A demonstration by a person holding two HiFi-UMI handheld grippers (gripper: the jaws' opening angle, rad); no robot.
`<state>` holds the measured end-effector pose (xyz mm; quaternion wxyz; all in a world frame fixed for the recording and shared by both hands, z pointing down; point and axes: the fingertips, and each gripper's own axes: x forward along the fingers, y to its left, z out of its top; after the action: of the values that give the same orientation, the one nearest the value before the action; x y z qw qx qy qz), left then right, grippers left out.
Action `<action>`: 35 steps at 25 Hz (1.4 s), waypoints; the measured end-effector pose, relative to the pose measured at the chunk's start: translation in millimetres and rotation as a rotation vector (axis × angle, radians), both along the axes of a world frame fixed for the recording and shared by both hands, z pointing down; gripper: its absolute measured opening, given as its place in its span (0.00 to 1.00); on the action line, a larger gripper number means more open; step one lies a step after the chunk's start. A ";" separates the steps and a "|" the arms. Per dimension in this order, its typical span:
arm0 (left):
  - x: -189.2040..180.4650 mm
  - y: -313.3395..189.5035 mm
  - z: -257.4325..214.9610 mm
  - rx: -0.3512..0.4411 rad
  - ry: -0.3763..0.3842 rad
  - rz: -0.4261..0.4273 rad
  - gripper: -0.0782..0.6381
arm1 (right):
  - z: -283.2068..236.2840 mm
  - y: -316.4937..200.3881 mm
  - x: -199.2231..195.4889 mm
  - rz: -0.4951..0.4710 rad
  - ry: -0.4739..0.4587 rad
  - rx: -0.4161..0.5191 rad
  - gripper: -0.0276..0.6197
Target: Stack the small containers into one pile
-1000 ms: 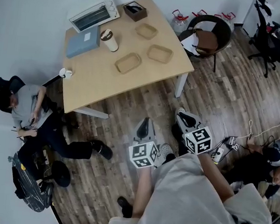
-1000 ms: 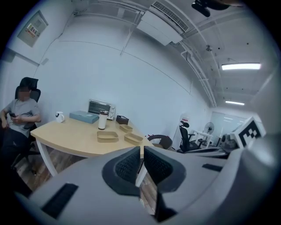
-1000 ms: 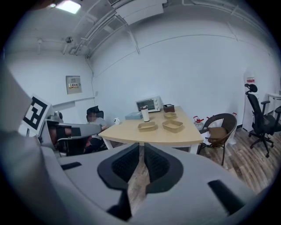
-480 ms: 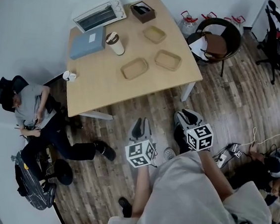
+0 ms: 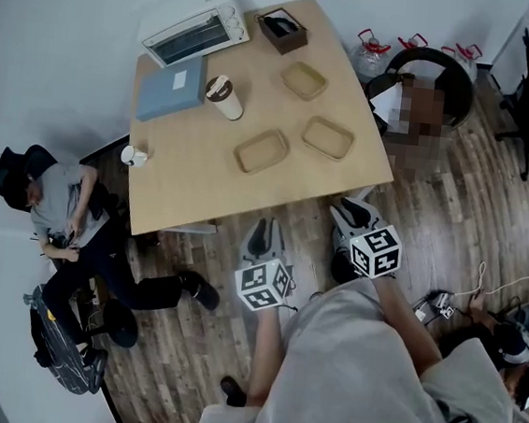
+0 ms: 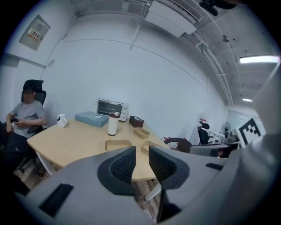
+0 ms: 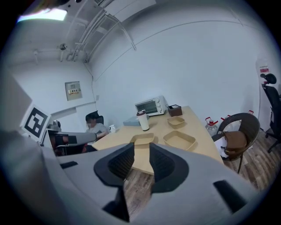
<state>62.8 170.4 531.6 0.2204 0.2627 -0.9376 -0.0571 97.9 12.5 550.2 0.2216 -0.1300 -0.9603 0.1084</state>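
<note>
Three shallow tan containers lie apart on the wooden table (image 5: 185,165): a near-left one (image 5: 261,150), a near-right one (image 5: 328,137) and a far one (image 5: 305,80). Both grippers hang over the floor, short of the table's near edge. My left gripper (image 5: 262,237) is open, with nothing between its dark pads (image 6: 124,163); beyond them is the near-left container (image 6: 117,144). My right gripper (image 5: 351,215) is opening, also with an empty gap between its pads (image 7: 161,165). Its view looks toward the near-left container (image 7: 142,139), the near-right container (image 7: 179,140) and the far container (image 7: 176,121).
On the table's far side stand a white toaster oven (image 5: 197,30), a blue box (image 5: 172,88), a lidded cup (image 5: 225,97), a dark box (image 5: 284,29) and a white mug (image 5: 134,156). A person (image 5: 59,203) sits at the left. A round chair (image 5: 429,78) stands at the right.
The table has drawn closer in the head view. Both grippers have moved a little toward its near edge.
</note>
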 end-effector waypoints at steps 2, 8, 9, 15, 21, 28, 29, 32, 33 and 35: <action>-16.6 -5.7 -2.4 -0.002 -0.001 -0.022 0.23 | -3.1 -5.4 -19.6 -0.026 -0.004 -0.004 0.21; -61.1 -25.3 -5.9 -0.014 0.014 -0.080 0.25 | -0.2 -17.6 -66.7 -0.120 0.020 -0.014 0.24; -67.6 -29.5 -6.0 -0.014 0.019 -0.088 0.25 | 0.7 -20.5 -74.3 -0.134 0.024 -0.017 0.25; -101.1 -50.1 2.0 -0.039 0.045 -0.133 0.30 | 11.1 -35.4 -114.1 -0.203 0.042 -0.055 0.27; -117.9 -73.7 13.3 -0.019 0.065 -0.112 0.30 | 29.0 -44.6 -133.4 -0.236 0.073 -0.139 0.26; -125.0 -86.3 28.0 -0.016 0.112 -0.138 0.30 | 40.4 -54.4 -145.8 -0.271 0.093 -0.160 0.30; -124.6 -85.8 29.1 -0.013 0.113 -0.141 0.30 | 42.4 -54.3 -148.9 -0.276 0.094 -0.163 0.30; -121.9 -72.7 33.9 -0.009 0.114 -0.168 0.30 | 54.2 -48.8 -154.0 -0.296 0.112 -0.158 0.32; -121.7 -65.9 36.0 -0.008 0.116 -0.182 0.30 | 57.5 -45.7 -155.6 -0.305 0.118 -0.155 0.32; -123.1 -51.8 40.0 0.001 0.121 -0.217 0.30 | 60.8 -37.8 -159.6 -0.330 0.123 -0.146 0.32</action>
<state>-60.3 118.6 571.6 0.2690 0.1561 -0.9454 -0.0970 -61.7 -25.3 611.1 0.2846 -0.2947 -0.9002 0.1474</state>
